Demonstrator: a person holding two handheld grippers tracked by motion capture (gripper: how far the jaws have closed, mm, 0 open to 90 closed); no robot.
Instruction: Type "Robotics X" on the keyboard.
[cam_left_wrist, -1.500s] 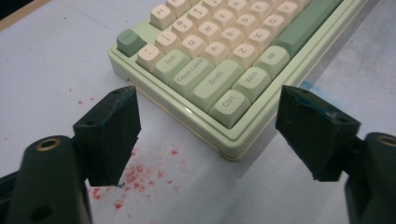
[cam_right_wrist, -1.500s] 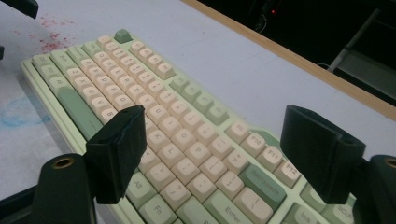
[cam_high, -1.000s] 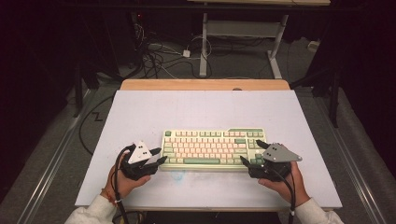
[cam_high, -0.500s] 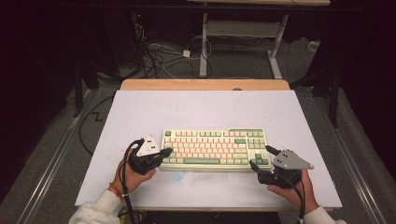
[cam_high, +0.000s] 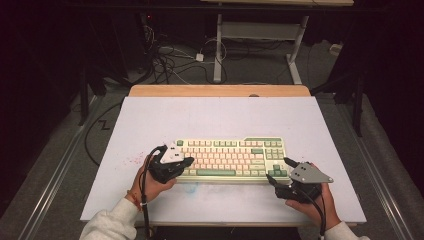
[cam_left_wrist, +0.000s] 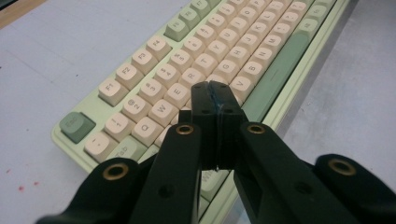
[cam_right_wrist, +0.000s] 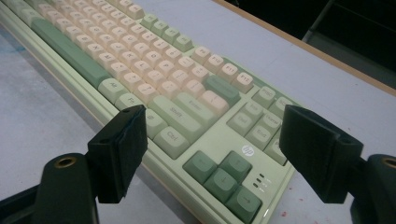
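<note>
The keyboard (cam_high: 230, 158) lies flat near the front edge of the counter (cam_high: 215, 115), its long side parallel to that edge, so that both of its ends are within reach of the person's hands.

The left tool (cam_left_wrist: 215, 98) is clenched: its two pads are pressed flat together with nothing between them. A closed tip forms a single narrow point, which suits pressing one key rather than gripping. In the left gripper view this tip hovers above the letter keys near the left end of the space bar; contact with a key cannot be confirmed. In the high view the left hand (cam_high: 152, 182) holds its tool level, angled inward over the keyboard's left end.

The right tool (cam_right_wrist: 224, 154) is released, its jaws spread wide and empty. They frame the keyboard's lower right corner, around the arrow keys, without touching it. The right hand (cam_high: 312, 200) sits just off that corner, tool pointed toward the keyboard, apparently in a waiting position.
</note>
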